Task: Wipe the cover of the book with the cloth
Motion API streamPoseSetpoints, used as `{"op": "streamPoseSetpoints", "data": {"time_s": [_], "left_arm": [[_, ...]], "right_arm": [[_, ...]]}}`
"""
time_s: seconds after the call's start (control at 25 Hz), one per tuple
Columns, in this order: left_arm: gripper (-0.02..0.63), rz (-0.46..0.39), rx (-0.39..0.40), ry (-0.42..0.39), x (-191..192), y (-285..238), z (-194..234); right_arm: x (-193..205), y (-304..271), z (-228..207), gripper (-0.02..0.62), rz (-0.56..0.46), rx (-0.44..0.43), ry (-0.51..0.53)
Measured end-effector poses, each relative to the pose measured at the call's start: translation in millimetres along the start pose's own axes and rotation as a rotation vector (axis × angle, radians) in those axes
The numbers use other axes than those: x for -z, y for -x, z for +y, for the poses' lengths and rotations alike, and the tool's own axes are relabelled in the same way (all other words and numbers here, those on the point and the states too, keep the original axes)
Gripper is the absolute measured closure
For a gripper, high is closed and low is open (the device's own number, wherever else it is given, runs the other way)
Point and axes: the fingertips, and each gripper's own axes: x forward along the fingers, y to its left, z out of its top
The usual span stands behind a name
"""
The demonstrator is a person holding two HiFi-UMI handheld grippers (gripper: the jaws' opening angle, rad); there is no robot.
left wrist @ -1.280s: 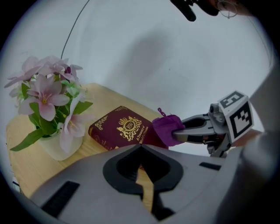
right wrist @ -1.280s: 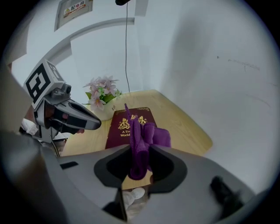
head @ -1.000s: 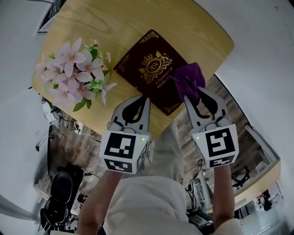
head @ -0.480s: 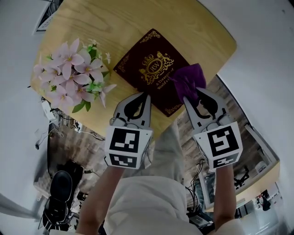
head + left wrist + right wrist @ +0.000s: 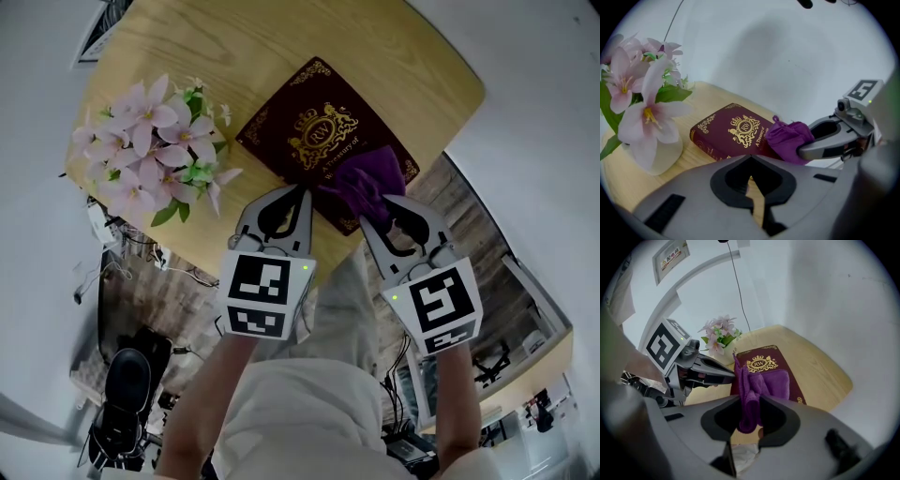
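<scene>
Taking up most of the head view, a pale wooden table [image 5: 234,37] is carrying a maroon book [image 5: 300,122], which is lying flat and closed with its gold crest facing up. To the left of the book, a bunch of pink flowers [image 5: 150,150] is standing in a white vase [image 5: 656,154], near the book but not touching it. The left gripper [image 5: 298,192] is hovering at the book's near edge, with its jaws brought together and nothing between them. The right gripper [image 5: 382,211] is reaching over the book's near right corner, its jaws clamping a bunched fold of the purple cloth [image 5: 361,178]. The free part of the cloth is lying spread on the book's cover, below the crest, and is hiding the end of the gold title lettering.
</scene>
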Motion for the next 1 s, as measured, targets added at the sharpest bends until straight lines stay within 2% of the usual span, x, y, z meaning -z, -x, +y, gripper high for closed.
{"op": "streamPoseSetpoints", "data": {"time_s": [0.76, 1.0], "left_arm": [[0.595, -0.042, 0.036, 0.065, -0.7, 9.2, 1.8], [0.595, -0.075, 0.034, 0.073, 1.8, 38.3, -3.3]], "right_arm": [[20.8, 7.1, 67.2, 0.485, 0.005, -0.139, -0.010], [4.2, 26.1, 59.8, 0.485, -0.044, -0.100, -0.034]]}}
